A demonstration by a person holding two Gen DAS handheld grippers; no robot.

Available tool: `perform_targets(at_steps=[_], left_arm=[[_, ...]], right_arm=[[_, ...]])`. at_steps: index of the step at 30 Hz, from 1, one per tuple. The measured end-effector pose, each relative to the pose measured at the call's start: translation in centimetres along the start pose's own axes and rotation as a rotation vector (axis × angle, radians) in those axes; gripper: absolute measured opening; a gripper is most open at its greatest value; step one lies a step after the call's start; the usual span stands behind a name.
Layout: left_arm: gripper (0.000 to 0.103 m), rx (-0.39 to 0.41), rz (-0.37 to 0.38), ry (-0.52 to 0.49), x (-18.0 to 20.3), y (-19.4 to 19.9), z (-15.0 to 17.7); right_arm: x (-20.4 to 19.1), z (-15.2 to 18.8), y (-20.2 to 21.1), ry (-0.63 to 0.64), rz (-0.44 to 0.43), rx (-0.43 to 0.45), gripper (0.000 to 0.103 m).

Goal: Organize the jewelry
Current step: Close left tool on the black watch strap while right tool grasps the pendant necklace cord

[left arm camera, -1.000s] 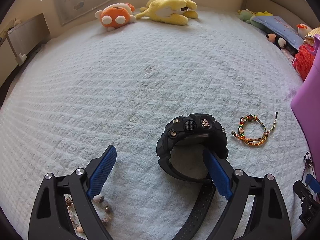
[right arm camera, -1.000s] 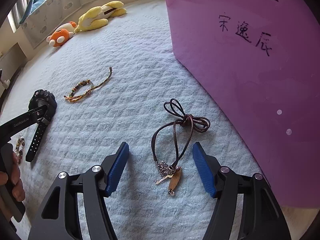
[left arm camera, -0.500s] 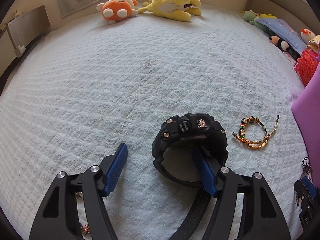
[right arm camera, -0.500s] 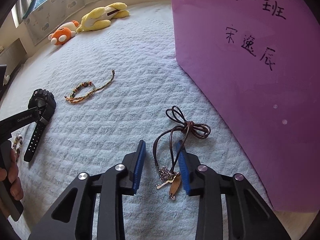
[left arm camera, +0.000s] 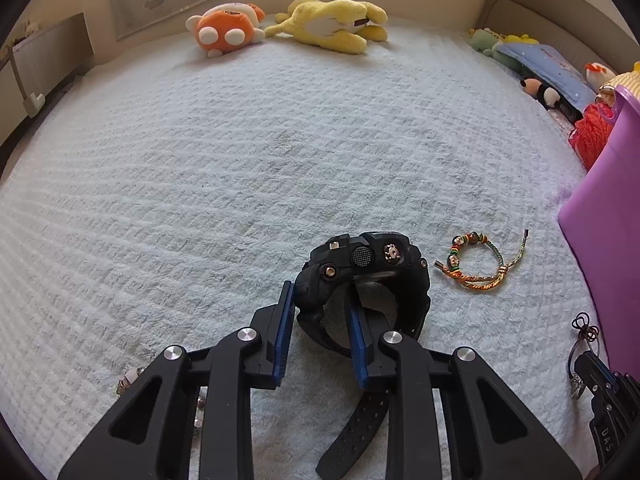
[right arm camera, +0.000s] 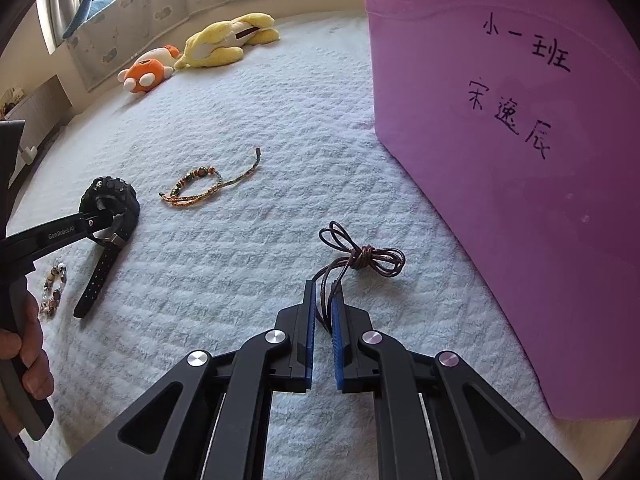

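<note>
Both grippers have closed since a second ago: the left gripper [left arm camera: 318,330] clamps the black watch [left arm camera: 370,276] strap on the bed [left arm camera: 240,160], the right gripper [right arm camera: 322,318] pinches the leather cord necklace [right arm camera: 360,258], nearest the purple bin [right arm camera: 520,160] rightward.

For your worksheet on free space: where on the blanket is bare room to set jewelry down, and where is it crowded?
Bare: the wide blanket stretch between the plush toys and black watch. Crowded: beside the purple bin, around the woven bracelet and cord necklace.

"小一班 宋逸辰" on purple bin [right arm camera: 520,200]; "GenRobot.AI" on left gripper [right arm camera: 102,222]
</note>
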State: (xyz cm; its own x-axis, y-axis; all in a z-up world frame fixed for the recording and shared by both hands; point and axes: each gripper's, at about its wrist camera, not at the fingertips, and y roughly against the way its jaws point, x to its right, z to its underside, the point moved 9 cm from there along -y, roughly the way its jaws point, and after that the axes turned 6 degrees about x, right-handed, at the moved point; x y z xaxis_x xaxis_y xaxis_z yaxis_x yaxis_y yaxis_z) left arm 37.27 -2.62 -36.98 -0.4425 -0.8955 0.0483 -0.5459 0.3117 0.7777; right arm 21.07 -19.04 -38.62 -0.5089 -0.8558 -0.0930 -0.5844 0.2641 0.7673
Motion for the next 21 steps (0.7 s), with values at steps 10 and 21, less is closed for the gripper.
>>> perform_targets(at_steps=[10,21], left_arm=[[0.014,0.032,0.037,0.013,0.3,2.0,-0.3],[0.012,0.043,0.035,0.01,-0.1,4.3,-0.2]], right_arm=[[-0.5,0.2,1.2,0.001,-0.023,0.015,0.008],[-1.1,0.0,2.7,-0.005,-0.059,0.024,0.0]])
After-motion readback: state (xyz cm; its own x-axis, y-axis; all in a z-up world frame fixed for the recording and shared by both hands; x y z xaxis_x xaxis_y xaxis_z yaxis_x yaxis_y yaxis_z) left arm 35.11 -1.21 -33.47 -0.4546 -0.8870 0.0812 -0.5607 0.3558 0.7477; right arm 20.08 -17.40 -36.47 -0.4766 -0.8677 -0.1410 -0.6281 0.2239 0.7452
